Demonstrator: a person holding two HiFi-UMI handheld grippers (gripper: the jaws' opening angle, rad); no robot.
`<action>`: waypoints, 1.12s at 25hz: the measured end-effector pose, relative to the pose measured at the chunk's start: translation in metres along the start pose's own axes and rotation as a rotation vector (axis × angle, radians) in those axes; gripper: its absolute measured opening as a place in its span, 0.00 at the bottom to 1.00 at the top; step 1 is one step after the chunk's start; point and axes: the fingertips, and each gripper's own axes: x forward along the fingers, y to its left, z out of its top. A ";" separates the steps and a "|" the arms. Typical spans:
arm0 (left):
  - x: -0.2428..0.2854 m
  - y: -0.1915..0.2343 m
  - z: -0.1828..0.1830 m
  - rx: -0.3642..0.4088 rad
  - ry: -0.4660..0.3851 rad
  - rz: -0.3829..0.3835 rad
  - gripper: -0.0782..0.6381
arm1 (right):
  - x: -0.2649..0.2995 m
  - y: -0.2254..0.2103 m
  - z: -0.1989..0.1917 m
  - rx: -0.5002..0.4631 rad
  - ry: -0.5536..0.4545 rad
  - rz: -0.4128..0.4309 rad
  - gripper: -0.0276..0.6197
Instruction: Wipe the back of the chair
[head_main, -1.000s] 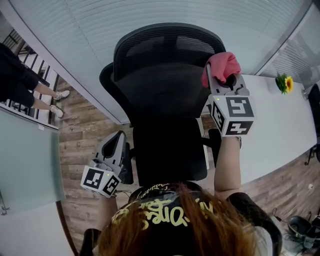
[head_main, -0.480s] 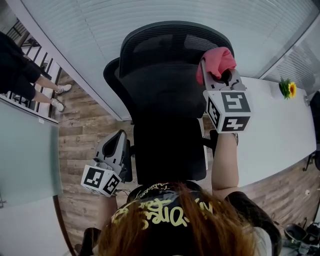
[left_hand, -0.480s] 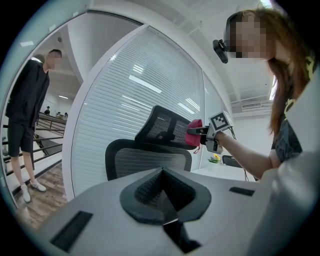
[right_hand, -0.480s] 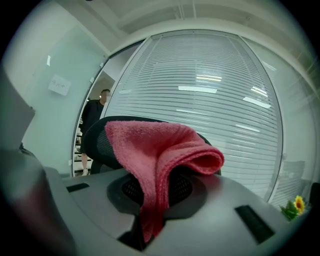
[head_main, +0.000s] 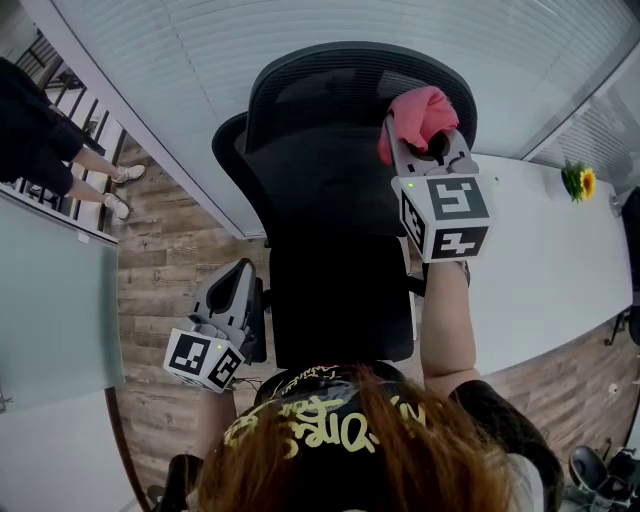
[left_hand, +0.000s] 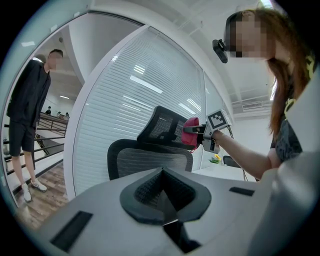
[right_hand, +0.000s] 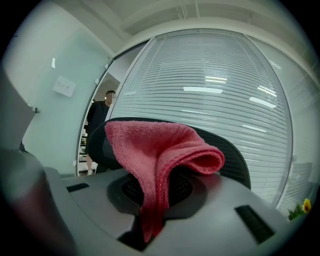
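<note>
A black mesh office chair stands before me, its headrest at the top of the head view. My right gripper is shut on a pink cloth and holds it at the right side of the headrest. The pink cloth drapes over the jaws in the right gripper view, with the chair's upper edge behind it. My left gripper hangs low at the chair's left side, jaws closed with nothing between them. From the left gripper view the chair and the cloth appear ahead.
A curved glass wall with white blinds runs behind the chair. A white table with a small yellow flower lies to the right. A person in black stands at the left on the wooden floor.
My right gripper has carried the pink cloth leftward and a little up along the headrest. The left gripper has stayed put.
</note>
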 end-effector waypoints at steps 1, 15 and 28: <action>0.000 0.001 0.000 -0.001 -0.001 0.001 0.10 | 0.001 0.002 0.000 0.000 -0.001 0.003 0.14; -0.008 0.017 0.007 0.003 -0.010 0.022 0.10 | 0.022 0.040 0.014 -0.015 -0.009 0.074 0.14; -0.012 0.024 0.004 0.005 -0.001 0.020 0.10 | 0.033 0.075 0.023 -0.028 -0.019 0.134 0.14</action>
